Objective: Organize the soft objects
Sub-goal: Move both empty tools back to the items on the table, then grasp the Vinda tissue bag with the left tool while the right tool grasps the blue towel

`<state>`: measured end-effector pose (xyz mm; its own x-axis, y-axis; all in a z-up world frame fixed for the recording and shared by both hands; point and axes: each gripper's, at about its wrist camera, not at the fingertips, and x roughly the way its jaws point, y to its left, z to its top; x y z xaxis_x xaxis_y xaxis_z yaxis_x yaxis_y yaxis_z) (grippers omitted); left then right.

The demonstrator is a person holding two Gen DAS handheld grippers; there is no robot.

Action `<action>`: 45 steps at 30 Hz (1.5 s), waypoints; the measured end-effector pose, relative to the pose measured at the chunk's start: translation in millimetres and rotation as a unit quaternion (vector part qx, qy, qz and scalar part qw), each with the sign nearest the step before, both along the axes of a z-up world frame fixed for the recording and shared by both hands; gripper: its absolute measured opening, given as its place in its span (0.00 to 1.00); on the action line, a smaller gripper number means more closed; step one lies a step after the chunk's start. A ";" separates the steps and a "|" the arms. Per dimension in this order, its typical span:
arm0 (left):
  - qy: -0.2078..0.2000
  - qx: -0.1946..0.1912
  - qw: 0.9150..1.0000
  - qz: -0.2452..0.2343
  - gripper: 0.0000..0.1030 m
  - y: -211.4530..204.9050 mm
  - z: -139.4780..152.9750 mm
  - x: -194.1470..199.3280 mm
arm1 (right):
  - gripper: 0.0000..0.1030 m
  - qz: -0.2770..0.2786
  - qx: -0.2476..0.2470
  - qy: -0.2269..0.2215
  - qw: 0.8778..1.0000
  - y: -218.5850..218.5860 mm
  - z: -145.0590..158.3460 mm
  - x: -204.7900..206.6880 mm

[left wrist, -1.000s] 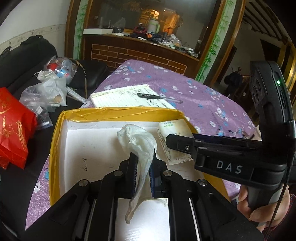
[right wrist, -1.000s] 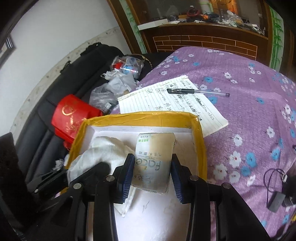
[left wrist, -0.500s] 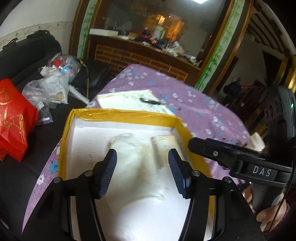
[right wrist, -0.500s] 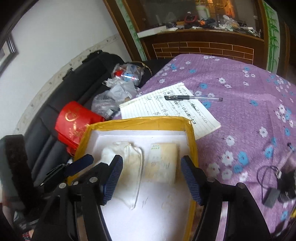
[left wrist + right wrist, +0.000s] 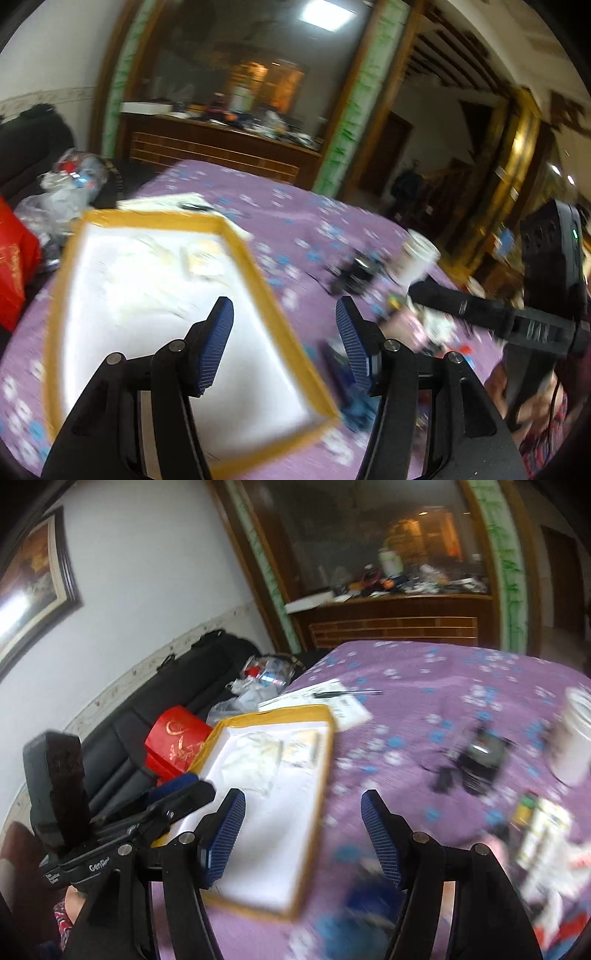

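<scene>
A shallow white box with a yellow taped rim [image 5: 255, 280] [image 5: 325, 738] lies on the purple flowered cloth. Inside at its far end lie a crumpled white cloth [image 5: 140, 266] [image 5: 255, 760] and a tissue pack [image 5: 203, 258] [image 5: 301, 749], side by side. My left gripper [image 5: 284, 328] is open and empty, raised above the box's right rim. My right gripper [image 5: 303, 827] is open and empty, above the box's right edge. Blurred soft items, one blue [image 5: 354, 398] [image 5: 351, 915] and one pink [image 5: 402, 325], lie to the right of the box.
A white cup [image 5: 415, 258] [image 5: 572, 742] and a black gadget with cables [image 5: 354, 275] [image 5: 476, 760] stand right of the box. A notepad with a pen [image 5: 332, 698] lies beyond it. A red bag [image 5: 177, 738] and plastic bags [image 5: 62, 192] sit on the black sofa at left.
Both grippers let go of the cloth and the tissue pack inside the box, opened, then lifted away and swung to the right. The views are now motion-blurred.
</scene>
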<state>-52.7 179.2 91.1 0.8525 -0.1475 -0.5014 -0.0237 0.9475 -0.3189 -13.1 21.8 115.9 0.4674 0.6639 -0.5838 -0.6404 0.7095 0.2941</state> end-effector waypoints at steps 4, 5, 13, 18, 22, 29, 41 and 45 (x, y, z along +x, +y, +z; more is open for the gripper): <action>0.012 0.015 0.997 -0.069 0.55 -51.3 -6.6 -3.4 | 0.66 -0.041 0.034 0.021 0.998 -79.1 -2.4 -4.0; 0.017 0.019 0.996 -0.087 0.56 -63.5 -8.5 -2.1 | 0.67 -0.061 0.038 0.021 0.997 -102.1 -4.8 -4.2; 0.061 0.051 0.972 -0.221 0.57 -145.6 -28.6 -5.1 | 0.72 -0.196 0.073 0.059 0.976 -236.7 -47.5 0.8; 0.085 0.121 0.955 -0.258 0.63 -173.2 -42.8 -13.1 | 0.72 -0.225 0.107 0.091 0.964 -264.9 -67.0 15.0; 0.110 0.173 0.942 -0.265 0.73 -190.0 -51.8 -6.7 | 0.72 -0.222 0.113 0.099 0.963 -271.6 -73.0 11.9; 0.111 0.196 0.942 -0.251 0.74 -206.0 -66.3 5.8 | 0.73 -0.252 0.080 0.117 0.957 -273.8 -83.6 15.8; 0.122 0.159 0.951 -0.235 0.15 -193.4 -64.2 22.7 | 0.36 -0.253 -0.026 0.135 0.958 -248.9 -107.1 19.7; 0.129 0.161 0.953 -0.222 0.40 -192.3 -67.4 28.4 | 0.36 -0.258 -0.004 0.124 0.958 -254.7 -101.4 15.9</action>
